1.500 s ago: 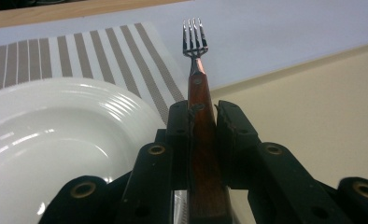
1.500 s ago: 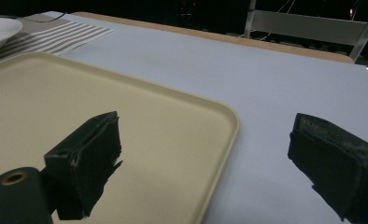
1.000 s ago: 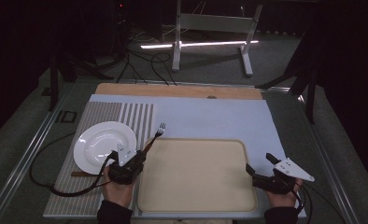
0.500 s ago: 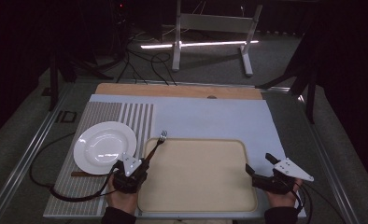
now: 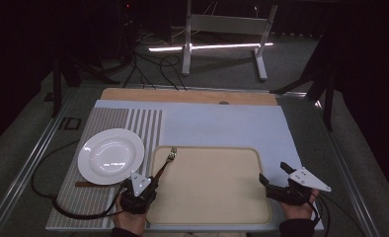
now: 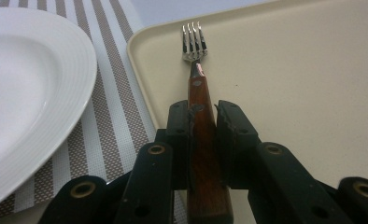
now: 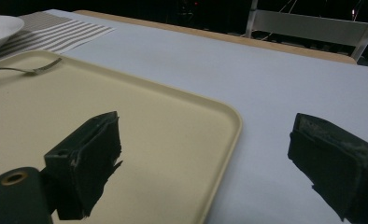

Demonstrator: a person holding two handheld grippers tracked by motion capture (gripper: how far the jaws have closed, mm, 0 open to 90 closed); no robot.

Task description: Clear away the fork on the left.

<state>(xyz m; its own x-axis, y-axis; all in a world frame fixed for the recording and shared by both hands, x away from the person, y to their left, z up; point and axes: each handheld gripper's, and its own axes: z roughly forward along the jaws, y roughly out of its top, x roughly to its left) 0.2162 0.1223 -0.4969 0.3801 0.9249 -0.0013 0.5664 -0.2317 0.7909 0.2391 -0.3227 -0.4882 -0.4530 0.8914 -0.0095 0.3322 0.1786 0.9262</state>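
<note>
the left gripper [image 6: 203, 116], clamped on the wooden-handled steel fork [image 6: 198, 88], was setting it at the beige plastic tray's [image 5: 217, 207] left edge, so release seemed next; the right gripper [image 7: 210, 158] gaped empty.

I can read no text, label, brand or number anywhere here. The fork [image 6: 194, 44], plate [image 5: 111, 155] and tray [image 5: 217, 197] on my desk [image 5: 222, 123] bear no markings I can make out.
</note>
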